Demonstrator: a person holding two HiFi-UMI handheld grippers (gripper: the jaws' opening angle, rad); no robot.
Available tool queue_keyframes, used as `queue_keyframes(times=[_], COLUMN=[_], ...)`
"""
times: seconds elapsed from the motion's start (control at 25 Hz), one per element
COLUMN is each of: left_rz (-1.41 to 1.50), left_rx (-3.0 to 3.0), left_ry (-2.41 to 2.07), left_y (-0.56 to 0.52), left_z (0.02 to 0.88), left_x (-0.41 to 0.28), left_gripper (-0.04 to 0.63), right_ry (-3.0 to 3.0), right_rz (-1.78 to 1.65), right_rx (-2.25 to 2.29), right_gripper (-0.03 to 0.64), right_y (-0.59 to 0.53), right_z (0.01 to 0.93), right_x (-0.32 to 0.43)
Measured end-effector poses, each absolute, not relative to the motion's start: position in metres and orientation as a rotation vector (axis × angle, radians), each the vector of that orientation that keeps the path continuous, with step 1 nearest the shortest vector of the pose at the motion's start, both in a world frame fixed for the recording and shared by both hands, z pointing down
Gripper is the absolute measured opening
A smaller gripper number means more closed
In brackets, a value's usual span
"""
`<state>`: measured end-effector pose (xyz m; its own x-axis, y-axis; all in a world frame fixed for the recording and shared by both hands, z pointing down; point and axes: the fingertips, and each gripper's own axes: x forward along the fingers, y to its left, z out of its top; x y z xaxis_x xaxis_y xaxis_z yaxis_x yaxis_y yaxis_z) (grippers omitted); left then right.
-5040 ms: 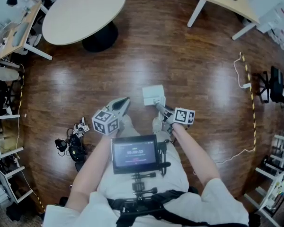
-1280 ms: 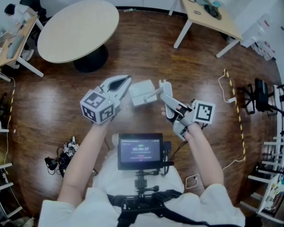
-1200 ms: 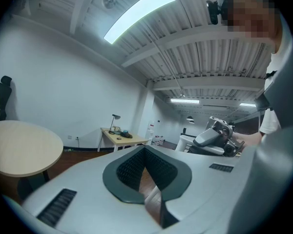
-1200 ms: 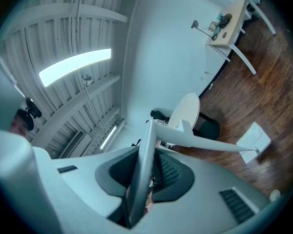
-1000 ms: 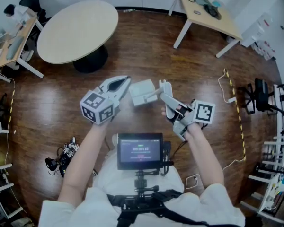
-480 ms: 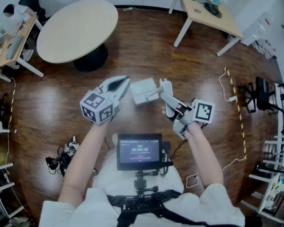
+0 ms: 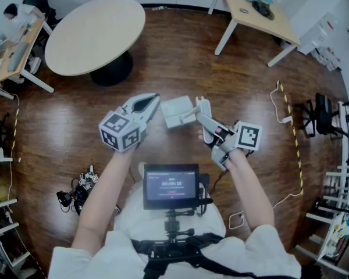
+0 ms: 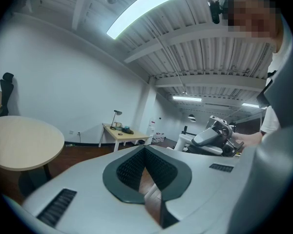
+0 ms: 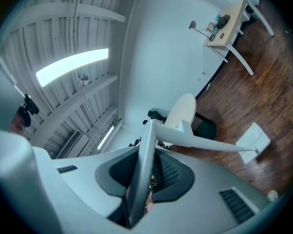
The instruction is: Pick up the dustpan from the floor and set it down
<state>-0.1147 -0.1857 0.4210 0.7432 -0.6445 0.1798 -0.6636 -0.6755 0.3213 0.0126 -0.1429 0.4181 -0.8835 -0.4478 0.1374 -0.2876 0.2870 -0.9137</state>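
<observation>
Head view, looking steeply down at a dark wooden floor. You hold a hand-held gripper in each hand at about waist level.

Your right hand-held gripper is clamped on the thin handle of a white dustpan. In the right gripper view the handle runs edge-on between the closed jaws. The dustpan hangs in the air above the floor, its pan out ahead of the jaws, just beside the tips of your left hand-held gripper. Whether they touch is unclear.

The left hand-held gripper's jaws are together with nothing between them.

The pick-up part of the task looks done, and the step in hand is carrying, with the set-down to come. That next move probably calls for lowering the right hand until the pan rests flat on the floor, then opening the jaws. Keep the pan level so that it does not swing on its handle.
</observation>
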Motion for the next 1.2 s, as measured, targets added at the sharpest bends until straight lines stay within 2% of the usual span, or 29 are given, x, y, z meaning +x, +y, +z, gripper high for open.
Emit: queue_keyframes(times=[1.2], left_rz=[0.176], left_rx=[2.544], left_ry=[-0.98], left_y=[-0.188], left_z=[0.463], left_x=[-0.09], left_gripper=[-0.005], right_ry=[2.422], right_rz=[-1.624], right_rx=[-0.785], right_gripper=[0.084], right_y=[-0.162], right_z=[0.472], right_x=[0.008])
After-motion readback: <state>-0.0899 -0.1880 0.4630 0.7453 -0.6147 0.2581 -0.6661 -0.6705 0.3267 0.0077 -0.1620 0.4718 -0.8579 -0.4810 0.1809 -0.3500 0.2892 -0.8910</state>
